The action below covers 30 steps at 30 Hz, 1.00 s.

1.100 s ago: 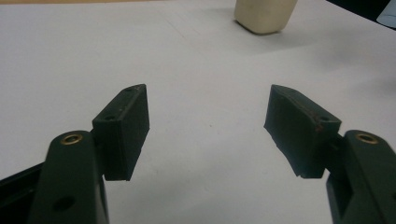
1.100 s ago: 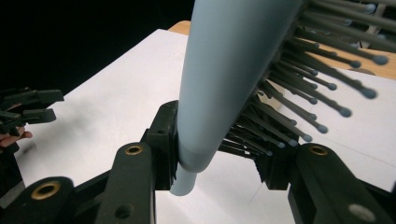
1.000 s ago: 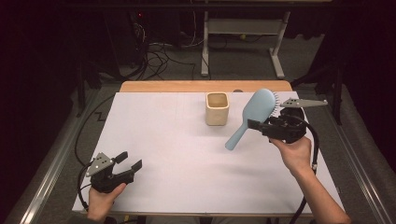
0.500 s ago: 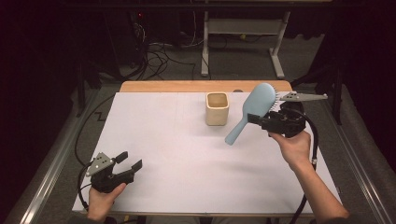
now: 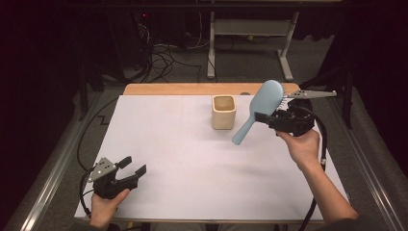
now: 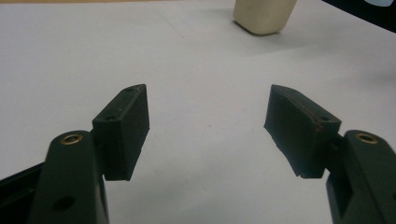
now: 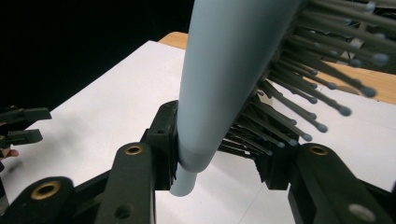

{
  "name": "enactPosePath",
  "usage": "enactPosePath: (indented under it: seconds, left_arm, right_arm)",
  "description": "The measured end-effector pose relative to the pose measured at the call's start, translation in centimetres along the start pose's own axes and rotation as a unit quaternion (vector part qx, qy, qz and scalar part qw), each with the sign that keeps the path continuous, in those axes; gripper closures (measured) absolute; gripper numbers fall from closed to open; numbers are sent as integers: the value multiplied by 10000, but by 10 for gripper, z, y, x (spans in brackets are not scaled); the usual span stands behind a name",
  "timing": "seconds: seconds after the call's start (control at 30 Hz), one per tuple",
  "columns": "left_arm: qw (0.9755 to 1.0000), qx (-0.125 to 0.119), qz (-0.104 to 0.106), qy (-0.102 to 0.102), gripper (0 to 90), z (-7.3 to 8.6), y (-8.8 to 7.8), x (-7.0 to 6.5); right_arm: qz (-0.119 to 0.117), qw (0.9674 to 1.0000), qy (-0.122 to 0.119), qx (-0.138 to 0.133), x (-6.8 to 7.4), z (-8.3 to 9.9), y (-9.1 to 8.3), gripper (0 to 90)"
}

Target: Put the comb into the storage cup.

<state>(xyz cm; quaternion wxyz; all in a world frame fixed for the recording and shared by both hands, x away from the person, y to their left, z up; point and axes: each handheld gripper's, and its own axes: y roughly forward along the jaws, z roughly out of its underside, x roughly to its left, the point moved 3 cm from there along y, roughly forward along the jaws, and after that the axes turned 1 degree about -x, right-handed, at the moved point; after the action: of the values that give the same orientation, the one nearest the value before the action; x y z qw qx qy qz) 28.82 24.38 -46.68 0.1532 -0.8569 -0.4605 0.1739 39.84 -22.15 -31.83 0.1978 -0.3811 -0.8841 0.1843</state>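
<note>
High view first, reading from my left: my left tool (image 5: 126,169) sits low at the near left corner of the white surface (image 5: 183,159), jaws spread wide with nothing between them. In the left gripper view its two pads (image 6: 126,128) frame bare surface, and the cream cup (image 6: 264,16) stands well ahead. I judge it is parked there simply to stay out of the way while the other hand works.

Moving right, the cup (image 5: 224,111) stands upright near the far edge, mouth up and apparently empty, though I cannot see to its bottom.

Just right of the cup, my right tool (image 5: 267,118) holds the light blue hairbrush (image 5: 257,108) above the surface, clamped where the handle meets the head. In the right gripper view one pad presses the smooth back of the hairbrush (image 7: 224,84) and the other sits in among the bristles (image 7: 299,102), so the grip is across the brush's thickness. That hold leaves the handle free, which I take to be the point if it is meant to go into the cup.

The long axis runs on a slant: head up and away to the far right, handle tip down and toward the near left, ending close beside the cup but not over its mouth. The bristles face right, away from the cup.
</note>
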Motion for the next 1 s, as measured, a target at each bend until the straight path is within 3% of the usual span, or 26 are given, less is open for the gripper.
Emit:
enactPosePath:
  seconds: [1.0]
  left_arm:
    - [10000,23,-6,32,316,0,0,0]
  right_arm:
    - [133,9999,-66,21,0,-33,18,576]
